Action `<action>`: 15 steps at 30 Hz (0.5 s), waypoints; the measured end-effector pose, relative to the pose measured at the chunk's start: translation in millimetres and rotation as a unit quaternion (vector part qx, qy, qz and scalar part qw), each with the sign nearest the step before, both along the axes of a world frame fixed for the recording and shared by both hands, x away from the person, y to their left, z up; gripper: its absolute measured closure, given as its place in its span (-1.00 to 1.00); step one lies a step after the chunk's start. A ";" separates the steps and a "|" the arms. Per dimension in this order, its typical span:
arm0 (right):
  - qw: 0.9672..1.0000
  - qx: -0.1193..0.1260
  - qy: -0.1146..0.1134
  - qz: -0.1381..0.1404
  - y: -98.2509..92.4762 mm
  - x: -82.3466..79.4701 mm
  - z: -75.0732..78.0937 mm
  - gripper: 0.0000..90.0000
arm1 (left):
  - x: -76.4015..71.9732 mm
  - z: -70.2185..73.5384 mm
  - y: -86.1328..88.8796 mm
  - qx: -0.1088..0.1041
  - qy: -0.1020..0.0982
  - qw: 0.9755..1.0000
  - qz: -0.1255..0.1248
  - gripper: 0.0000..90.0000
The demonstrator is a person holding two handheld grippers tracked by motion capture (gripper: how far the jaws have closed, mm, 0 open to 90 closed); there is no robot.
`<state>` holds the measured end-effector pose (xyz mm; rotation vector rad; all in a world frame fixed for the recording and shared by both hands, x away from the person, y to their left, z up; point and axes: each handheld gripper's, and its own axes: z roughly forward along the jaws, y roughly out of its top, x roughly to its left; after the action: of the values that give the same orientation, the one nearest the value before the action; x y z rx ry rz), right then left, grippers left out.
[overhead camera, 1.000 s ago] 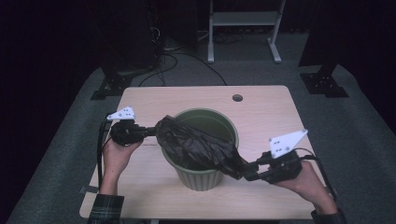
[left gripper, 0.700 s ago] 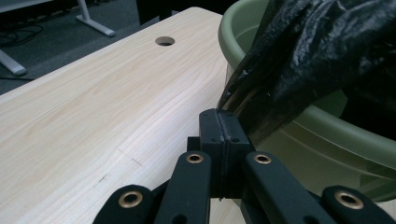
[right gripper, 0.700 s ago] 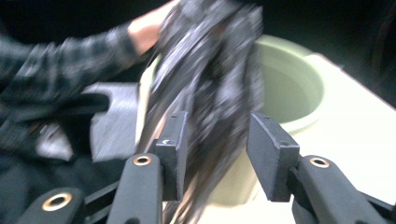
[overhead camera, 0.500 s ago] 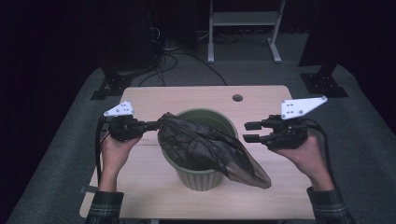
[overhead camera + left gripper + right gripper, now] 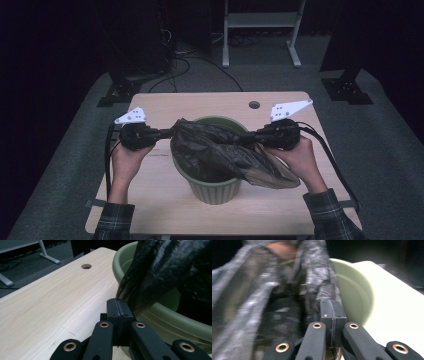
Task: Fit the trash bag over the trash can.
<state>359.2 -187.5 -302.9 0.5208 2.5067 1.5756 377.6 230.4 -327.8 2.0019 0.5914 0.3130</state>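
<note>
Right claw (image 5: 252,136) moved back, reclamped bag (image 5: 220,150) — left claw (image 5: 167,133) still clamping; no writing.

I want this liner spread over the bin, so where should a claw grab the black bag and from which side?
Take the black bag by its thin film edge near the green bin's rim, coming in level from outside the bin. The film gathers flat there, so the jaws can pinch it. The left claw and right claw each grip such an edge on opposite sides.
</note>
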 end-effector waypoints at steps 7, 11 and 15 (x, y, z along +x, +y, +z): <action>0.995 0.005 -0.012 -0.101 -10.8 32.0 -17.2 1.00 | 23.6 -12.9 -12.3 0.023 0.022 0.999 0.010 1.00; 0.991 -0.024 0.000 -0.130 -3.5 46.1 -33.1 1.00 | 31.1 -26.8 -15.9 0.041 0.048 0.998 0.013 1.00; 0.992 -0.046 0.030 -0.116 4.0 48.9 -53.7 1.00 | 27.9 -42.9 -11.4 0.049 0.071 0.996 0.013 1.00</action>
<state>408.1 -183.5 -356.6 0.8235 2.4425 1.3733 405.5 218.9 -370.7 2.1248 0.7038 0.2217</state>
